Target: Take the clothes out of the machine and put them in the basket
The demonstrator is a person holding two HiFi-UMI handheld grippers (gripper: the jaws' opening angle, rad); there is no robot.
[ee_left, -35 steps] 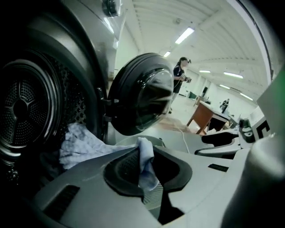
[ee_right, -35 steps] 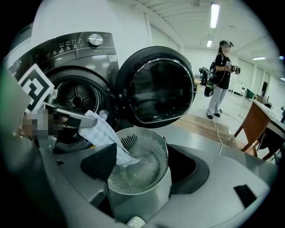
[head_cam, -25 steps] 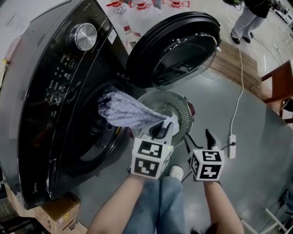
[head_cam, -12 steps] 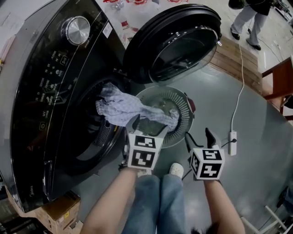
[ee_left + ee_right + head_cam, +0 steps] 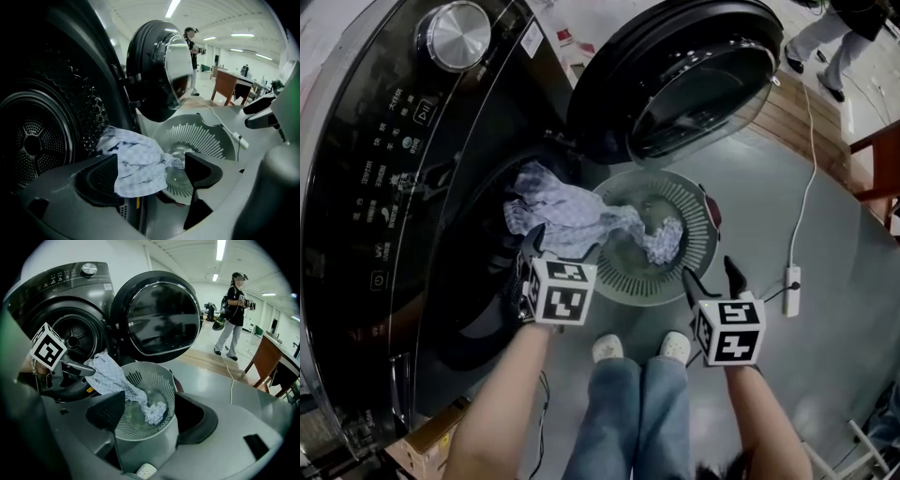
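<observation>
Left hand-held gripper (image 5: 565, 246) is back at the machine (image 5: 394, 169) mouth, jaws just opened, off the cloth (image 5: 581, 217), which drapes just ahead from drum into basket (image 5: 675, 286). Right hand-held gripper (image 5: 710, 272) open, empty.

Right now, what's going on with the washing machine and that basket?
A person with a gripper in each hand is unloading the washing machine. A pale checked cloth hangs from the drum opening, its far end already in the basket on the floor. The left gripper has just opened its jaws; they stand around the cloth at the drum, not pressing it. The right gripper hovers open and empty by the basket.
</observation>
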